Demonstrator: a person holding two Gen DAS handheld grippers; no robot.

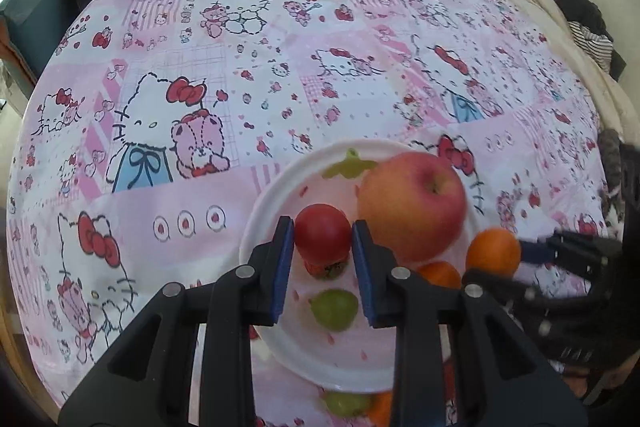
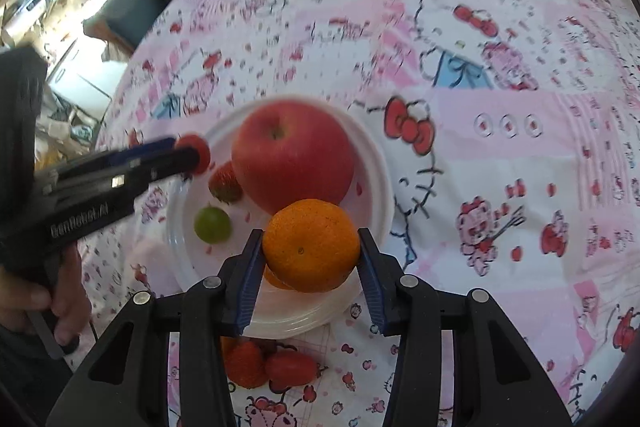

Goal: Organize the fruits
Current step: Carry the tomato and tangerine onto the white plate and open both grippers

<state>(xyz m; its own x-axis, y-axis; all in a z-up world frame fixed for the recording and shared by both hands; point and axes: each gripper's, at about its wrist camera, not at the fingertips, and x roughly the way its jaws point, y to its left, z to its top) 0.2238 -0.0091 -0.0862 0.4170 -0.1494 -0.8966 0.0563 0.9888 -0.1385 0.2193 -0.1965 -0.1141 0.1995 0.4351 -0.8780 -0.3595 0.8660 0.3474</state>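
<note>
A white plate (image 1: 260, 223) lies on the Hello Kitty sheet. On it are a big red apple (image 1: 412, 205), a strawberry (image 1: 326, 269), a green grape (image 1: 335, 309) and an orange (image 1: 440, 274). My left gripper (image 1: 323, 241) is shut on a small red tomato (image 1: 322, 233) above the plate. My right gripper (image 2: 311, 247) is shut on an orange (image 2: 311, 245) over the plate's near rim (image 2: 280, 327); it also shows in the left wrist view (image 1: 494, 251). The apple (image 2: 292, 155), strawberry (image 2: 225, 183) and grape (image 2: 212, 225) show in the right wrist view too.
Off the plate, a strawberry (image 2: 245, 365) and a red tomato (image 2: 291, 367) lie near its rim. A green grape (image 1: 347, 403) and an orange fruit (image 1: 381, 407) lie on the sheet in the left wrist view. Dark clothes (image 1: 588, 23) lie at the bed's edge.
</note>
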